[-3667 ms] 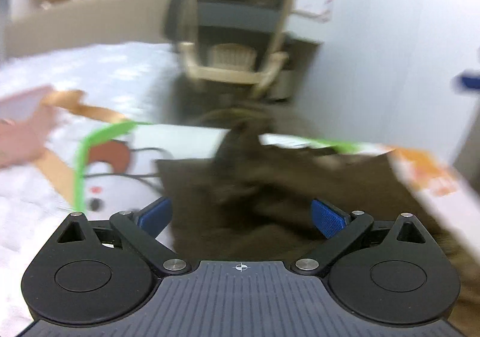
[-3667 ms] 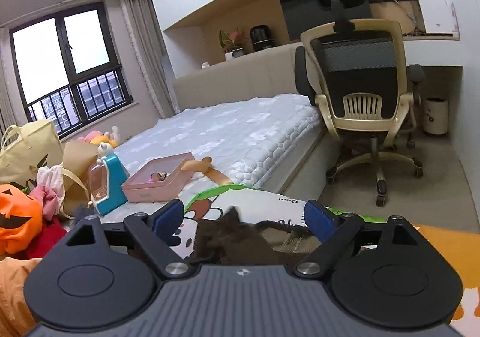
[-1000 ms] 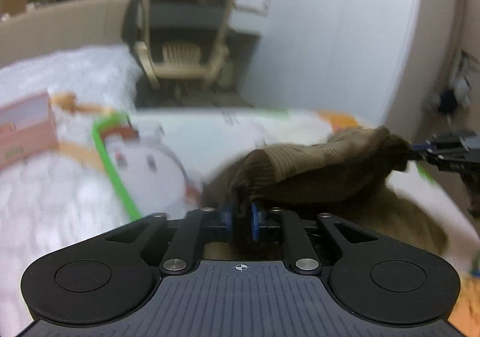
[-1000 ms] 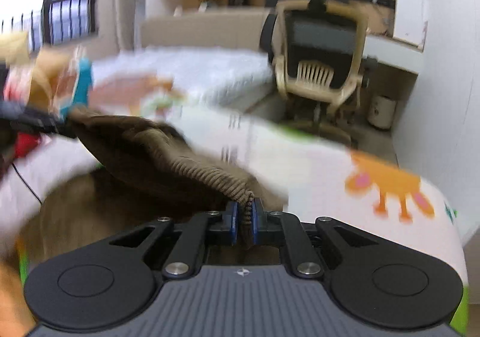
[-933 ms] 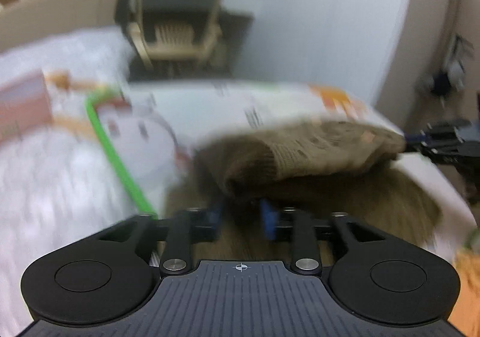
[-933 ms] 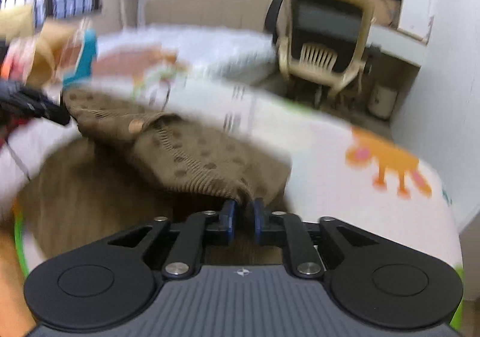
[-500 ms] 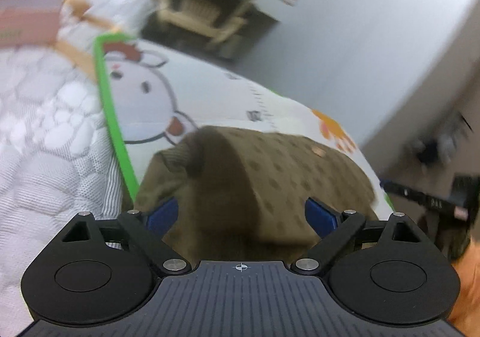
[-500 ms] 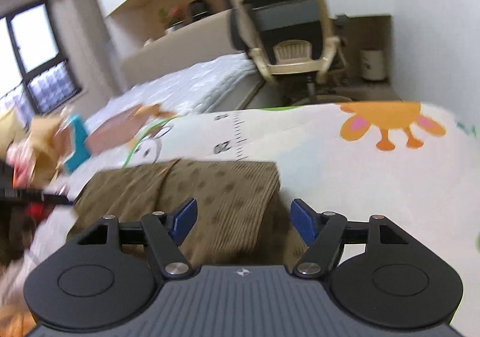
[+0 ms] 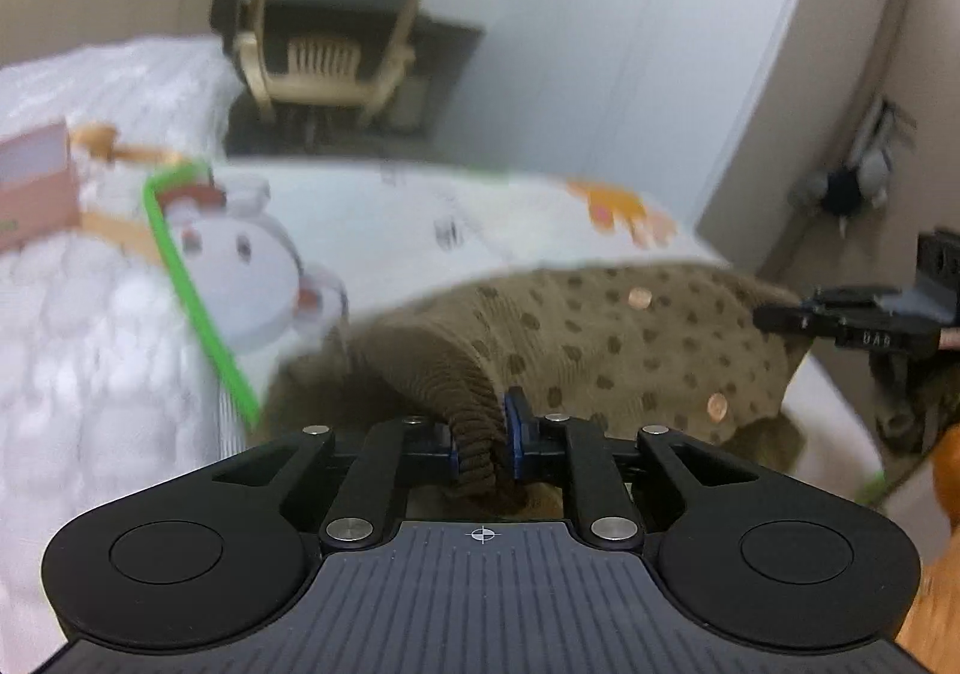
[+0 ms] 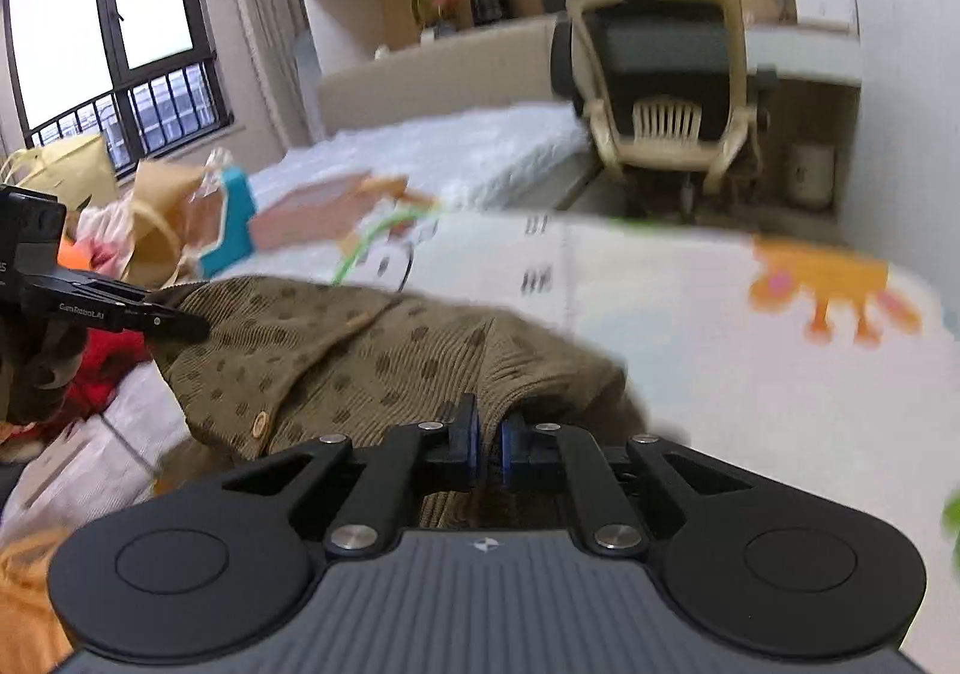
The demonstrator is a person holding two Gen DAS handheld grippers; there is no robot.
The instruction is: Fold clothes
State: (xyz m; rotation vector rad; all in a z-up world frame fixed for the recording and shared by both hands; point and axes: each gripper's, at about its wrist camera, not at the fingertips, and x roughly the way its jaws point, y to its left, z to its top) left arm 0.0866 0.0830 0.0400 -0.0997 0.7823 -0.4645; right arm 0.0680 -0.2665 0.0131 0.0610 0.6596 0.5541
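Left wrist view: left gripper (image 9: pixel 480 434) at lower centre, blue pads pinching a ribbed edge of the brown dotted cardigan (image 9: pixel 600 338). Garment spans centre to right of frame, lifted off the cartoon play mat (image 9: pixel 372 224); two buttons visible. Right gripper (image 9: pixel 780 317) enters at right edge, its tips on the cardigan's far end.

Right wrist view: right gripper (image 10: pixel 487 446) at lower centre, pads nearly together on a ribbed fold of the cardigan (image 10: pixel 360 362). Left gripper (image 10: pixel 180 323) at left edge, gripping the opposite corner. Mat (image 10: pixel 690 344) fills right half. Office chair (image 10: pixel 660 92) upper right, window (image 10: pixel 108 44) upper left. Motion blur throughout.
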